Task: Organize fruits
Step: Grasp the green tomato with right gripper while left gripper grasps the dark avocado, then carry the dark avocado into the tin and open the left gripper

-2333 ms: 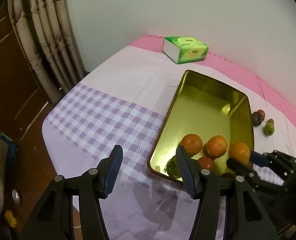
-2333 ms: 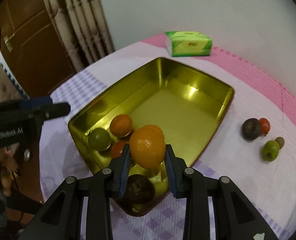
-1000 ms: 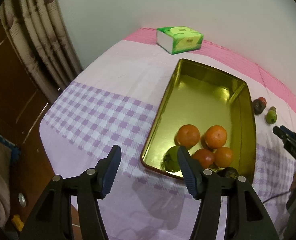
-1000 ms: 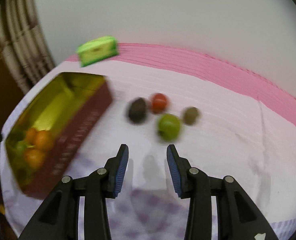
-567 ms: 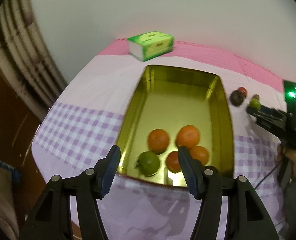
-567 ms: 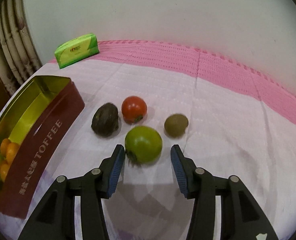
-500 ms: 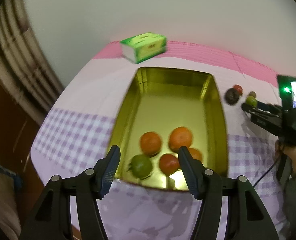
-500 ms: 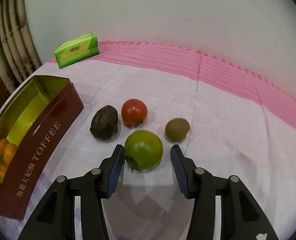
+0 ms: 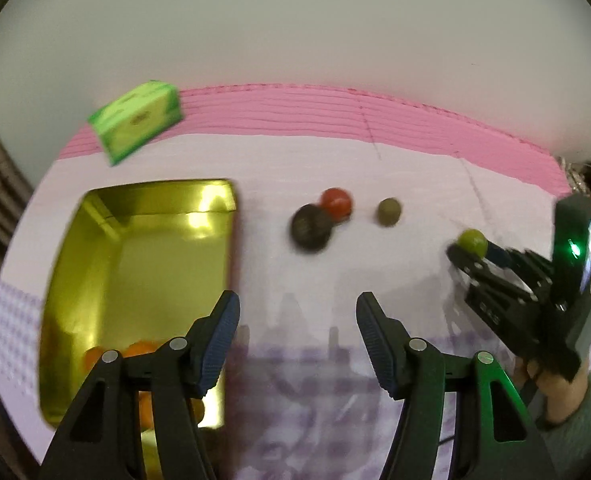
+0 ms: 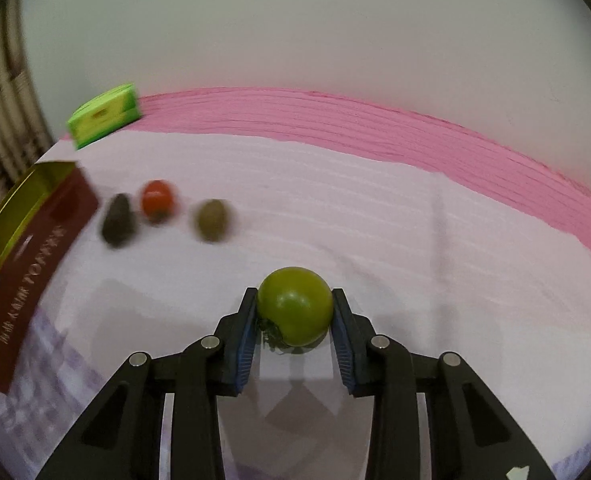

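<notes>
Where half a second ago the green tomato point(image 10: 294, 306) sat on the cloth between spread jaws, it is now clamped between the pads of the right gripper point(image 10: 293, 322) and appears lifted clear of the tablecloth point(image 10: 375, 208), stem end turned down toward the camera.

Item, in transit: green tomato, held over the right half of the table, well apart from its former neighbours.

Items, loose: dark fruit point(image 10: 117, 218), red tomato point(image 10: 157, 199) and brown kiwi-like fruit point(image 10: 212, 219), in a row toward the back of the table, the dark one nearest the tin. All three are motion-blurred.

Item, receptacle: gold tin point(image 9: 95, 280) with red outer wall, at the left side of the table; oranges point(image 9: 135, 350) lie at its near end, partly hidden behind the left gripper.

Item, idle: left gripper point(image 9: 297, 340), jaws wide apart and empty, swung from over the tin to over bare cloth right of it.

Item, unrelated: green tissue box point(image 9: 137, 126), at the back left corner.

Assessment: pick-up looks accomplished; carry to the tin and release remain, then three loose pieces.
</notes>
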{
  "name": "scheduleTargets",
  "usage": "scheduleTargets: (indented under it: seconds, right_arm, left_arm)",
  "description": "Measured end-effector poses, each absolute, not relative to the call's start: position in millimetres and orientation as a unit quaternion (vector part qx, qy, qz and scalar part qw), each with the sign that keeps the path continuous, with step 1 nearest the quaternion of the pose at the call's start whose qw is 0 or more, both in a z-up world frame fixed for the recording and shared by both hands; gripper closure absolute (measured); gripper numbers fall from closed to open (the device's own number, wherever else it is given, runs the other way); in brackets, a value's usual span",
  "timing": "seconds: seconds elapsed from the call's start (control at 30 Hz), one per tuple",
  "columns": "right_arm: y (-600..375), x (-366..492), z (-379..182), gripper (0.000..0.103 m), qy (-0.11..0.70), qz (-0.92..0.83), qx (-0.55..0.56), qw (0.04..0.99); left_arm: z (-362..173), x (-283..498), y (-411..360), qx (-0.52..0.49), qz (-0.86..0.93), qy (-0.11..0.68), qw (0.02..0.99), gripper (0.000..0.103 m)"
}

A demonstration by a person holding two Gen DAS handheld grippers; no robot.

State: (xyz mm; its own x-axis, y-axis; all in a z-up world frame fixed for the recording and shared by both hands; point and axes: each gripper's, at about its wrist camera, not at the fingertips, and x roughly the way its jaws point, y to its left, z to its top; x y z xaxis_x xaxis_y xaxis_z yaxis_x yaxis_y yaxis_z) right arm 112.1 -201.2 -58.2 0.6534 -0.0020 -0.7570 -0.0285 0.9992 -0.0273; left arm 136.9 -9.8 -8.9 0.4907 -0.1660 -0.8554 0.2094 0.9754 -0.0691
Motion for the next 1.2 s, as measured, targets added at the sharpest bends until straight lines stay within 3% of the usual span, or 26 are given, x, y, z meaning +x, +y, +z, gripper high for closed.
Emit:
scheduleTargets:
  seconds: [0.43,0.7,0.83,0.9,1.2]
  right_arm:
    - [-237,107,-57,0.067,0.419,-0.018,0.0,0.908]
    - [-239,106,-56,0.066,0.419,-0.015,0.003,0.908]
    - [-239,105,-56,0.066,0.419,-0.016,0.003,0.908]
    - [-239,105,-56,0.066,0.419,-0.016,0.003,0.908]
    - [-238,104,-56,0.066,0.419,-0.017,0.002,0.908]
  left_arm:
    - [-50,195,-45,0.033,-0.089,0.538,0.838,0.043]
    - [-62,216,-57,0.061,-0.08,0.541,0.835,0.058]
    - [-65,221,-58,0.066,-0.076,0.54,0.835,0.059]
    - [-65,222,-57,0.064,-0.078,0.539,0.836,0.067]
    - [-59,199,-53,0.066,-0.089,0.543,0.833,0.067]
